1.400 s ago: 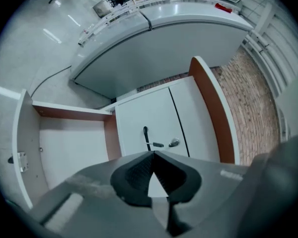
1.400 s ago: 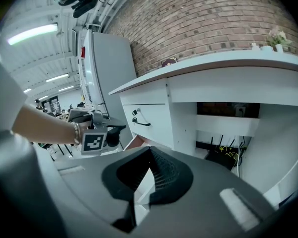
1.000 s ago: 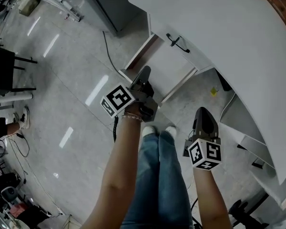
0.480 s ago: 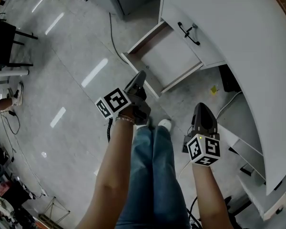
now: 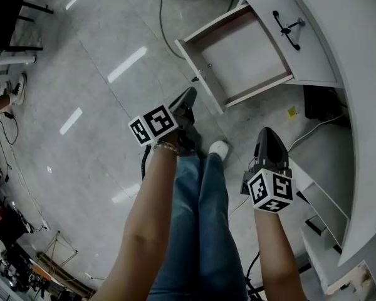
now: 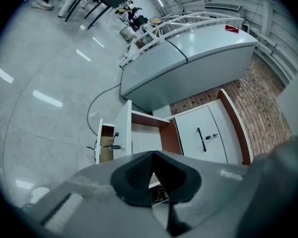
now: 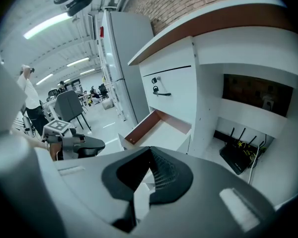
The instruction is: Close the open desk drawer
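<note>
Before the open white wooden drawer, needed a square front push with black left gripper and right gripper fingers pressed together.

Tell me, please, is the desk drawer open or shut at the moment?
Open: the drawer stands pulled far out from the desk, its white floor and side walls exposed from above.
</note>
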Tool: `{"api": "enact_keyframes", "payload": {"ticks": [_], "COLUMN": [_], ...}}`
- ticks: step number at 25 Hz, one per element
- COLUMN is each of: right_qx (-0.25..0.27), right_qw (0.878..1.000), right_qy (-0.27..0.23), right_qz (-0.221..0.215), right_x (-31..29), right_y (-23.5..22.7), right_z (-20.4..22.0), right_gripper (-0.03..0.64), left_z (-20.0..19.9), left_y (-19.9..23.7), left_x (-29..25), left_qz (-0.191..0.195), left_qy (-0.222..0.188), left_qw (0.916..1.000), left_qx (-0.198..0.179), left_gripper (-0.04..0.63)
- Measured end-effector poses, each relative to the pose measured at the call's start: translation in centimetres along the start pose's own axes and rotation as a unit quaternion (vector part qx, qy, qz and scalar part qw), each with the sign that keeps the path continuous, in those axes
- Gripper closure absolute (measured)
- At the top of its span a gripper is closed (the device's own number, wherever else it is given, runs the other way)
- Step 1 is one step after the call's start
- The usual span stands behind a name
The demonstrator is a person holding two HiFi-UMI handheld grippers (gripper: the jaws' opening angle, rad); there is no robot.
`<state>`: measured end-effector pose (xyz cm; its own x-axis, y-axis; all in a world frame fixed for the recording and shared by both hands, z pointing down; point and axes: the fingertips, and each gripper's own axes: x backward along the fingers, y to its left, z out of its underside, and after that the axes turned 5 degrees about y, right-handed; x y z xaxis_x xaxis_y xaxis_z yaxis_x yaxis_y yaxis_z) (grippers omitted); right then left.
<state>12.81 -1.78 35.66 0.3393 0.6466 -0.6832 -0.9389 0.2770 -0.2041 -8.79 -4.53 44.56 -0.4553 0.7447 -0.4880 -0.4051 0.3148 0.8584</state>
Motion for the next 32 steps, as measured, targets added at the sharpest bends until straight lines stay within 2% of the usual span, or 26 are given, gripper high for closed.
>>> {"api": "enact_keyframes", "payload": {"ticks": [7, 12, 15, 22, 32], "right_qx": [0.007, 0.018, 0.021, 0.034, 0.039], "right_qw": [1.0, 0.999, 0.999, 0.999, 0.999], "right_qy": [0.027, 0.037, 0.036, 0.023, 0.0], "right_qz": [-0.001, 0.004, 0.006, 0.009, 0.01], "right_x": [-2.0, -4.2, -5.5, -9.1, -11.8], "right_y": [0.4, -0.3, -0.7, -1.6, -3.1], "right_z": [1.6, 2.6, 3.0, 3.7, 4.7], "right_gripper": [0.62, 0.619, 0.618, 0.618, 0.618], "left_z": [1.2, 1.3, 1.4, 2.0, 2.6], "left_y": [3.6, 6.8, 8.0, 11.4, 13.2], "left_x": [-1.1, -3.1, -4.5, -7.5, -12.2], "left_qz": [-0.037, -0.039, -0.031, -0.049, -0.037], "left_qy": [0.025, 0.022, 0.027, 0.048, 0.058], "left_qw": [0.9989, 0.9976, 0.9971, 0.9963, 0.9971], "left_qx": [0.01, 0.053, 0.064, 0.051, 0.033], "left_gripper": [0.594, 0.594, 0.514, 0.512, 0.494]}}
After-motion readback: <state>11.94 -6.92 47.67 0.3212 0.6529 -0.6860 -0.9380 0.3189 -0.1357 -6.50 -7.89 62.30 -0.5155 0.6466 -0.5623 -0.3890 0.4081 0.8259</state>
